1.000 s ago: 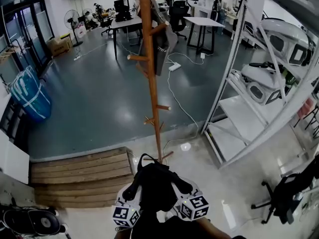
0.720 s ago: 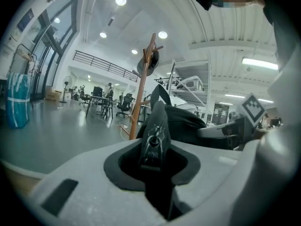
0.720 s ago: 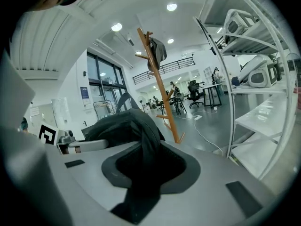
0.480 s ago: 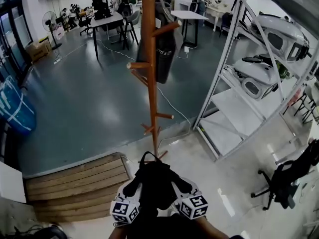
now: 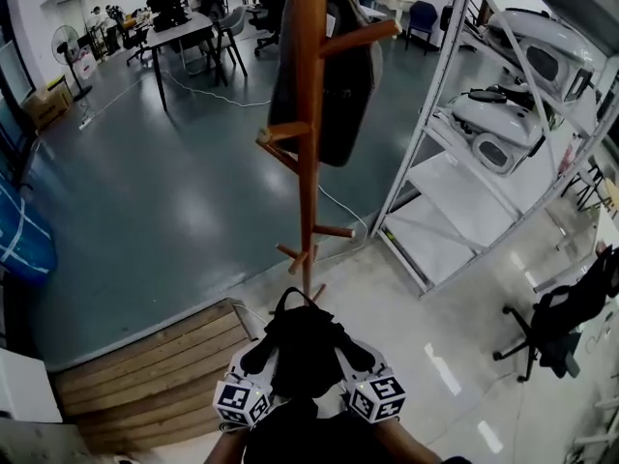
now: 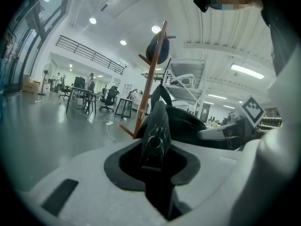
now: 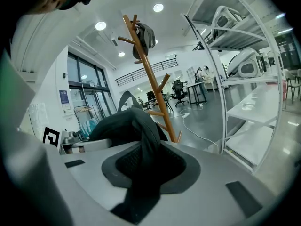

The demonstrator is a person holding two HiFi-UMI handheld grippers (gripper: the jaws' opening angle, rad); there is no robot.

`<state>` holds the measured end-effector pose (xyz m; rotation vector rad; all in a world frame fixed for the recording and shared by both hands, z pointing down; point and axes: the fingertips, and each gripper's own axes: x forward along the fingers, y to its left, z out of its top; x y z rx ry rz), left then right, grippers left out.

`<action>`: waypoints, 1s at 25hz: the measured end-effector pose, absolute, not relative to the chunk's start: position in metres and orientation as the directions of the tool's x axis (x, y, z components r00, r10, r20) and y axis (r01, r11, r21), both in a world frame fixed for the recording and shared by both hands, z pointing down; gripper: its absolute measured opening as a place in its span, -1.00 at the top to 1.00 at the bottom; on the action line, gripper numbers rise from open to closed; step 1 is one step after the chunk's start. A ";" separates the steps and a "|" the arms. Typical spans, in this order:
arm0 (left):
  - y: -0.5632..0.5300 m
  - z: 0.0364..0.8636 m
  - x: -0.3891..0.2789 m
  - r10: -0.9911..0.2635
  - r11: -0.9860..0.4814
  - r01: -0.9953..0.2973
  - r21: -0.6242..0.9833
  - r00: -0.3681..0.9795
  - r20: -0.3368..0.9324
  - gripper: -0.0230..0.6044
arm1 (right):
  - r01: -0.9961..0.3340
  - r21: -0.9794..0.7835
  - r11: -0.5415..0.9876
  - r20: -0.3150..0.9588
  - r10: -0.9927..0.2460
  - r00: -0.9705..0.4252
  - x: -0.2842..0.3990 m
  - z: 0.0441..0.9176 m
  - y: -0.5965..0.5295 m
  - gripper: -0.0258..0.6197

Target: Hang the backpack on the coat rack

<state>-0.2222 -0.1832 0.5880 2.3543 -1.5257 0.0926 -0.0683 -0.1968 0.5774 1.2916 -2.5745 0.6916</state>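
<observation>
Head view, left claw [image 5: 257,362] and right claw [image 5: 355,360] gripping backpack [image 5: 304,348], coat rack [image 5: 309,153] ahead

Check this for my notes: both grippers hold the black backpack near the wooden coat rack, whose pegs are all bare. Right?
Not quite: the left gripper and right gripper hold the backpack near the coat rack, but a dark jacket hangs on it, per the head view.

Top of the coat rack [image 5: 309,162] past the upper edge, foot behind the backpack [image 5: 305,354].
</observation>
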 end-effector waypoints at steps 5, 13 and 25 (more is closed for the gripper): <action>-0.210 0.606 -0.238 -0.847 -0.417 -0.873 0.254 0.474 0.239 0.65 | -0.819 -0.330 0.470 0.368 -0.735 -0.570 -0.085 0.595 -0.212 0.63; -0.244 0.630 -0.241 -0.803 -0.464 -0.836 0.293 0.536 0.260 0.65 | -0.844 -0.347 0.410 0.402 -0.748 -0.528 -0.091 0.618 -0.233 0.63; -0.281 0.662 -0.238 -0.758 -0.489 -0.803 0.341 0.584 0.290 0.65 | -0.868 -0.339 0.363 0.443 -0.752 -0.488 -0.091 0.648 -0.263 0.63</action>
